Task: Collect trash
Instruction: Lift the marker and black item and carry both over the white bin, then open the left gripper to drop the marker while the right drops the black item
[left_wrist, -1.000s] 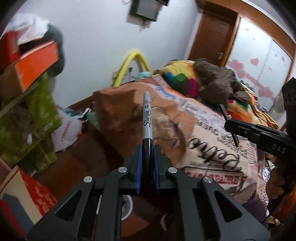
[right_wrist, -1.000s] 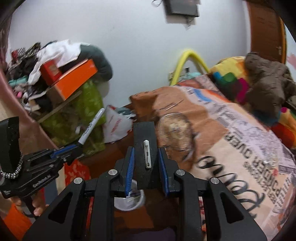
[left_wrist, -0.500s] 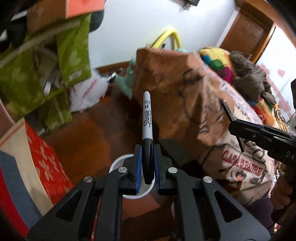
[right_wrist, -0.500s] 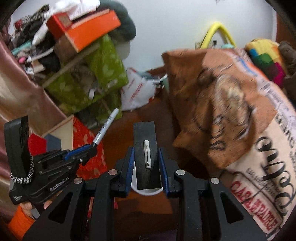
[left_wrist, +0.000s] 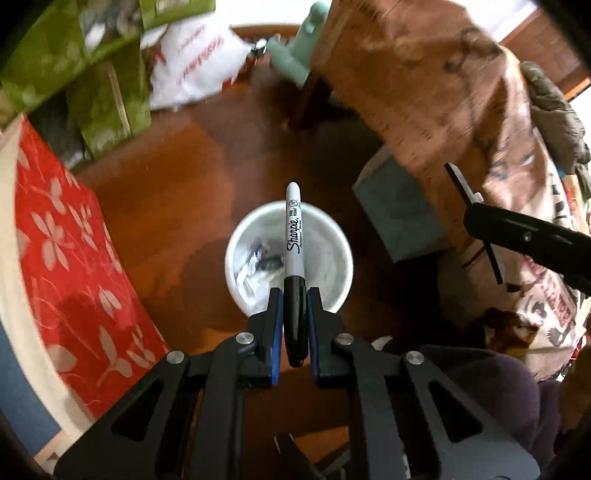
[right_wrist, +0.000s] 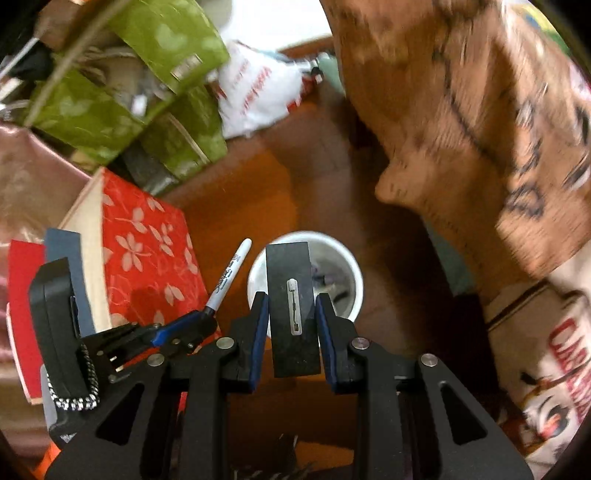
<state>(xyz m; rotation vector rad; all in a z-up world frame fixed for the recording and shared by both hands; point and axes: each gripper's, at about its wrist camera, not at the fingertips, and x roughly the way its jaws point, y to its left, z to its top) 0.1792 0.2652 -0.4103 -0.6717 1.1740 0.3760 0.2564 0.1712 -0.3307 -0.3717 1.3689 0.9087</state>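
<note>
While the left gripper (left_wrist: 294, 325) points steeply down at the floor, its blue-padded jaws are clamped tight on the black cap end of a grey-and-white Sharpie marker pen (left_wrist: 293, 236), whose barrel sticks out forward over the mouth of a round white plastic bin (left_wrist: 341, 258) holding crumpled scraps. That bin stands on the brown wooden floor (left_wrist: 177, 192), between a red flower-patterned box (left_wrist: 70, 251) and a bed draped in a brown printed blanket (left_wrist: 436, 85).

Seen from the right wrist, the right gripper (right_wrist: 291, 325) is closed on a flat black rectangular slab with a small white clip (right_wrist: 291, 306), gripped by its long edges. Its far end reaches over the same bin (right_wrist: 352, 273), and the marker (right_wrist: 231, 273) shows just to the left.
</note>
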